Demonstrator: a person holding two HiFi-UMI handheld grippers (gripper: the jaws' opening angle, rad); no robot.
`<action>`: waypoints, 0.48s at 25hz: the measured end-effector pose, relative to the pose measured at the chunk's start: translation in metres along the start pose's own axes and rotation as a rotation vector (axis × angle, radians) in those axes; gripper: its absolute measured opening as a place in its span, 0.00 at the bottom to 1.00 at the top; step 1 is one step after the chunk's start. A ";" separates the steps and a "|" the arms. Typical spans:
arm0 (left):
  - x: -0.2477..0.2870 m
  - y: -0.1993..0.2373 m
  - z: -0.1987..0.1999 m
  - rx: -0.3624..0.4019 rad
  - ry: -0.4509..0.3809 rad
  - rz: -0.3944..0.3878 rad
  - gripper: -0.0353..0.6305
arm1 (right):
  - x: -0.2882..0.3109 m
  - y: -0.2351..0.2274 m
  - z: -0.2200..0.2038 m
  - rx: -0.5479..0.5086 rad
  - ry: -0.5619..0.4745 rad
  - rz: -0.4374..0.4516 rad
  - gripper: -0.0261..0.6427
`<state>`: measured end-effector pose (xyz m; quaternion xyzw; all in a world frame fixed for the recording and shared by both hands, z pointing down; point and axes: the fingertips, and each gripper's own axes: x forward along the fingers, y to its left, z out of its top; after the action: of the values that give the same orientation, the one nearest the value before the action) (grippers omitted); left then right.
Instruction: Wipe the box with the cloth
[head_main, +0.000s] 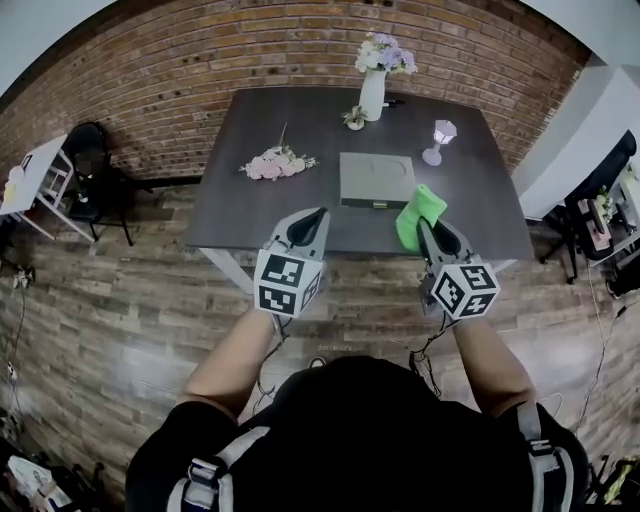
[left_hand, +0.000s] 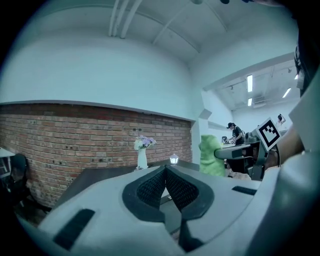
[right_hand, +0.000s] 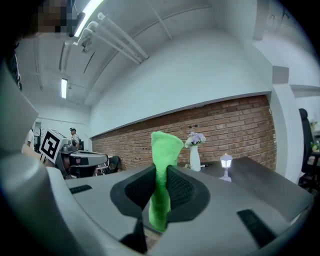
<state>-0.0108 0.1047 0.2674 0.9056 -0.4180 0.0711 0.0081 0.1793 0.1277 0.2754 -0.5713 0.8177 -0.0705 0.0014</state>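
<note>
Box (head_main: 377, 180) lies on the counter (head_main: 250, 210). Beside its near-right corner the right gripper (head_main: 424, 226) fingers clench the green cloth (head_main: 420, 208), partly hidden by them; left gripper (head_main: 321, 214) fingers meet, empty.

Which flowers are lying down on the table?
The pink bunch, left of the grey box, lies flat on the table. The purple flowers stand upright in the white vase at the far edge.

Beside vase (head_main: 372, 95), small item (head_main: 353, 118) unclear, perhaps flowers; cloth (head_main: 419, 215) lower end hidden.

Vase (head_main: 372, 95), bouquet (head_main: 275, 163), lamp (head_main: 440, 140) on dark table (head_main: 250, 215).
</note>
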 end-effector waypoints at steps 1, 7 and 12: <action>-0.003 0.004 -0.003 -0.007 0.003 0.003 0.07 | 0.003 0.004 -0.003 0.001 0.006 0.002 0.12; -0.023 0.026 -0.029 -0.049 0.035 0.007 0.07 | 0.015 0.033 -0.024 0.008 0.056 0.011 0.12; -0.035 0.045 -0.047 -0.066 0.060 0.011 0.07 | 0.024 0.053 -0.040 0.013 0.085 0.019 0.12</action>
<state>-0.0727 0.1057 0.3068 0.8999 -0.4249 0.0845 0.0504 0.1183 0.1272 0.3107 -0.5602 0.8218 -0.0999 -0.0291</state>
